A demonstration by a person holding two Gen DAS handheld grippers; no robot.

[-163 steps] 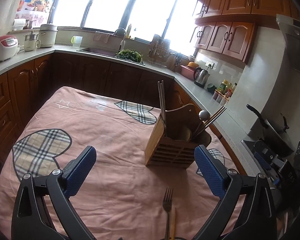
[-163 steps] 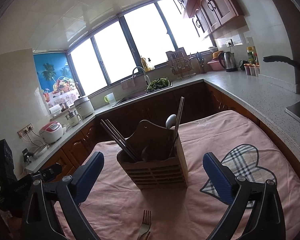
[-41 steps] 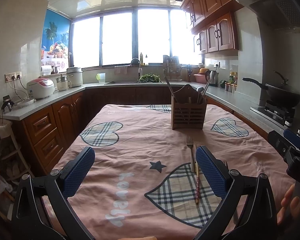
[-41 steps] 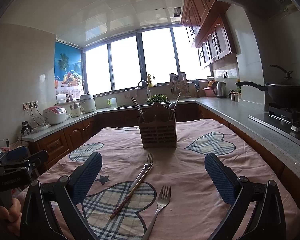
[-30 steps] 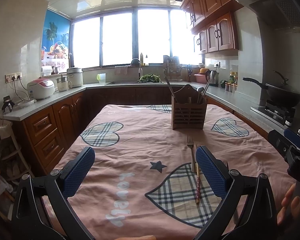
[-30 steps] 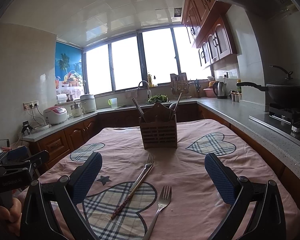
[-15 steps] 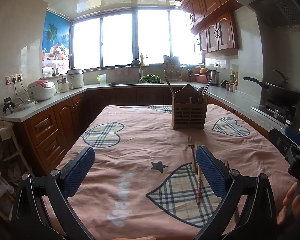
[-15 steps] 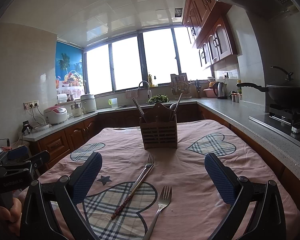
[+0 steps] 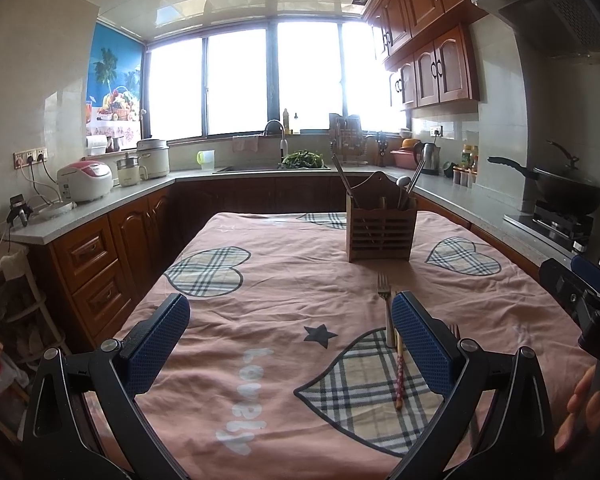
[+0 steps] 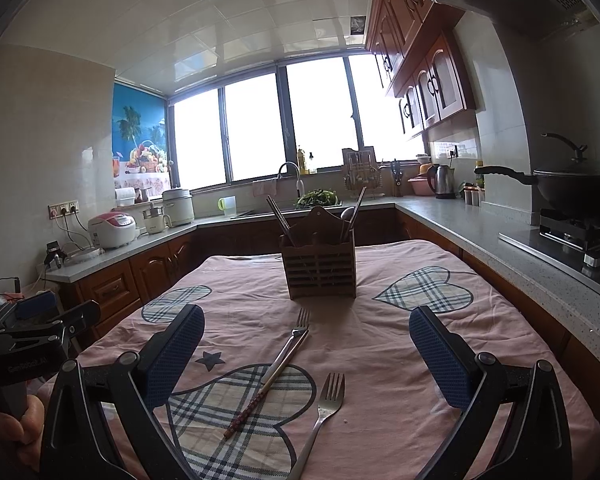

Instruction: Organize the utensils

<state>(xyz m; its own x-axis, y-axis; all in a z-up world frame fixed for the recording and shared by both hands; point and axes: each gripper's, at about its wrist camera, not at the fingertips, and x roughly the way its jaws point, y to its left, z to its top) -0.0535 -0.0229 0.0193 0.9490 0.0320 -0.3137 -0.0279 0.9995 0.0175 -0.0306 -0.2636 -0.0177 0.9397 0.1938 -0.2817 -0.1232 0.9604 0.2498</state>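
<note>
Item: wooden utensil holder [image 10: 319, 266], upright on the pink tablecloth [image 10: 400, 344], far from us; chopsticks and a spoon already stand in it.

Item: loose utensils, all on the near side of the holder. We count one fork [image 10: 288, 346] closest to the holder, a single chopstick [image 10: 268, 384] lying along and touching it, and a second fork [image 10: 320, 416] nearer us and slightly right of that pair.

Item: left gripper [image 9: 290, 338], jaws spread wide, holding nothing, hovering above the cloth well short of the holder.

Item: right gripper [image 10: 306, 350], jaws likewise wide and empty, with the loose utensils lying between its fingers in its own view.

Risks, as we judge them: the first fork and the chopstick lie pressed together, so a pinch on one may drag or flick the other. All three lie flat on soft, wrinkled cloth, so fingertips could snag fabric or slide off thin metal. The holder looks light; a utensil fed in at a slant might tip it or jostle its contents.

Obscured: the holder's compartments cannot be told apart from here. In the left view the right finger covers most of the second fork. Both forks' handle ends are partly cut off or hidden.
</note>
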